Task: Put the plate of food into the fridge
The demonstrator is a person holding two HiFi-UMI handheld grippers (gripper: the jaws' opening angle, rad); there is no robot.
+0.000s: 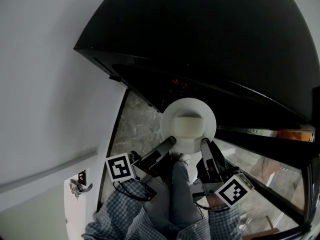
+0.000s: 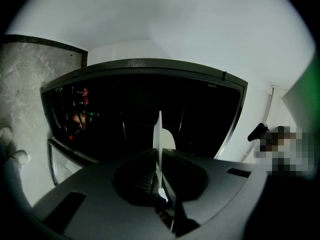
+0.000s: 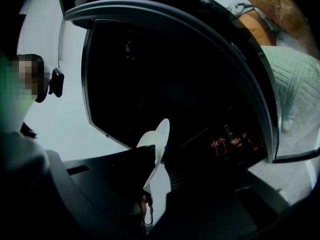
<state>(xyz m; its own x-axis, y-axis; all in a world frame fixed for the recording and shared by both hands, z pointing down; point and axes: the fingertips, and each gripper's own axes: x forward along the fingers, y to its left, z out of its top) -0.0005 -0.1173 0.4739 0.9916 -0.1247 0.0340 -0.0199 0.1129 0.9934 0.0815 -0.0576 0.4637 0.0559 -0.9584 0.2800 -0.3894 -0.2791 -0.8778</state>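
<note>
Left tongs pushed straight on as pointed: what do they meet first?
The left tongs, shut on the plate by its rim, point at the fridge. Its dark front likely comes first; closed glass door or open interior, I cannot tell.

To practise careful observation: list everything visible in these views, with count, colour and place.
fridge: one, black, straight ahead.
plate: one, white, held before the fridge.
food: one portion, cream, on the plate.
containers: several, red-marked, count unclear, inside the fridge.
floor: grey marbled, below the plate.
wall: white, left of the fridge.
cushion: one, orange, right of the fridge.
quilt: one, pale green, beside the cushion.
left gripper: one, black, shut on the plate's rim.
right gripper: one, black, shut on the plate's rim.
sleeves: two, checked, behind the grippers.
</note>
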